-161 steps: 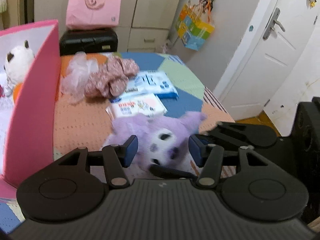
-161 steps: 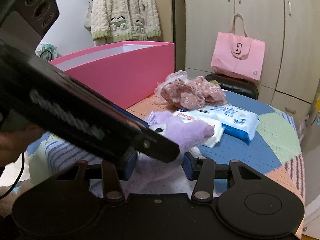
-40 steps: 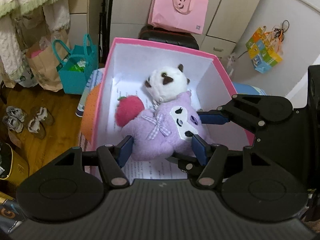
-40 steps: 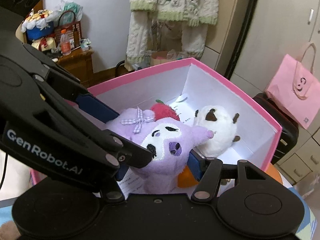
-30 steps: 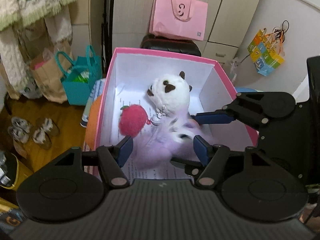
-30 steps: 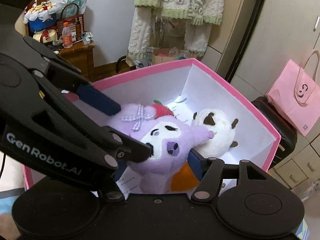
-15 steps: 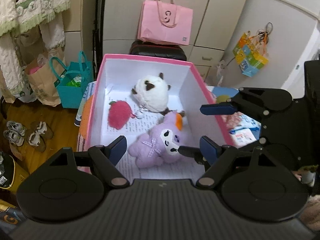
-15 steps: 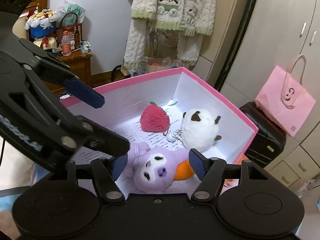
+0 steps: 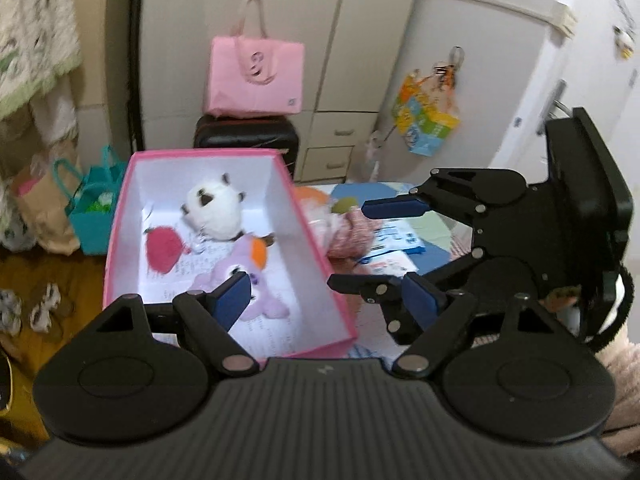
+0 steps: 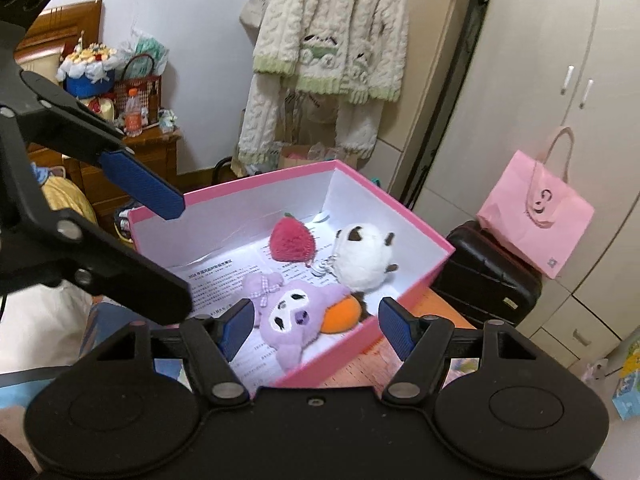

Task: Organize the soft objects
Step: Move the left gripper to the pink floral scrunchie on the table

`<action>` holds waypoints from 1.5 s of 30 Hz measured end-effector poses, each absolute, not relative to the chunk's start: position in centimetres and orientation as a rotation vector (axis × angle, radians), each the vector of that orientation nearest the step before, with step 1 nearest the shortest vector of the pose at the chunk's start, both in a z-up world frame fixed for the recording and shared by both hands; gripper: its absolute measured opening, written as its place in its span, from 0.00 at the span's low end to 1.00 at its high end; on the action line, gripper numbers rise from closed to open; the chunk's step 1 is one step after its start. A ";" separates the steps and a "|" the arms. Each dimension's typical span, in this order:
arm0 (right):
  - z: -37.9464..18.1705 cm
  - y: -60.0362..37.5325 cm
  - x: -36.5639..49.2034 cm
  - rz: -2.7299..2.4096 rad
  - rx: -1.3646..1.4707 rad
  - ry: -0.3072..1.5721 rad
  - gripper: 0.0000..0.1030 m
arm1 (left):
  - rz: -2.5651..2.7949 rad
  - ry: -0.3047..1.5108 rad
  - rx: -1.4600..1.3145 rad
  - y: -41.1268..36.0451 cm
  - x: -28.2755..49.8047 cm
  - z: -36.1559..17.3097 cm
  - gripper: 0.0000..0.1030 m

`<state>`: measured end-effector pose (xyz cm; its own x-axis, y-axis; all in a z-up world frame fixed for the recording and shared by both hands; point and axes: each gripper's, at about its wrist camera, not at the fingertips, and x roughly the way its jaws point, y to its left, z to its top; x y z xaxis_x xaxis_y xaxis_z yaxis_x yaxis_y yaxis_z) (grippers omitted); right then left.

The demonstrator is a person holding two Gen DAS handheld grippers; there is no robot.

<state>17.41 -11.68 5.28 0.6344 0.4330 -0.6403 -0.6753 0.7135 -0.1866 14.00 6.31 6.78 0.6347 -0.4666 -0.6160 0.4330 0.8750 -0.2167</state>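
A pink box [image 9: 320,256] [image 10: 436,268] holds a purple plush [image 9: 236,276] [image 10: 296,312], a white round plush [image 9: 212,208] [image 10: 360,256], a red strawberry plush [image 9: 162,248] [image 10: 292,240] and an orange plush [image 10: 340,318]. My left gripper [image 9: 328,300] is open and empty above the box's near right corner. My right gripper [image 10: 316,326] is open and empty above the box's near side. The right gripper also shows at the right of the left wrist view [image 9: 384,240]. The left gripper also shows in the right wrist view [image 10: 160,240]. A pink floral fabric bundle [image 9: 352,228] and tissue packs [image 9: 396,240] lie right of the box.
A black suitcase [image 9: 246,136] [image 10: 488,276] with a pink tote bag [image 9: 256,76] [image 10: 536,220] on it stands behind the box by the cupboards. A teal bag [image 9: 94,208] and shoes [image 9: 44,308] sit on the wooden floor at left. Cream sweaters [image 10: 328,40] hang on the wall.
Both grippers opened and dropped the purple plush into the pink box. Both have since pulled up and back from it; the left one has swung to the right.
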 end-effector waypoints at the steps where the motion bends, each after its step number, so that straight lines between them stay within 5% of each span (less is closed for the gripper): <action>1: 5.5 -12.4 17.1 0.651 -0.426 0.596 0.72 | -0.528 0.708 -0.045 5.9 13.6 7.0 0.80; 21: 0.4 -30.7 14.6 0.449 -0.167 0.558 0.73 | -0.722 0.543 0.149 -7.2 12.5 3.9 0.87; 29: -2.8 -32.6 15.6 0.465 -0.151 0.571 0.77 | -0.697 0.722 0.102 -9.6 16.8 -0.3 0.87; 45: -9.6 -27.3 18.4 0.498 -0.158 0.637 0.81 | -0.435 0.715 0.054 -11.9 24.8 -4.7 0.85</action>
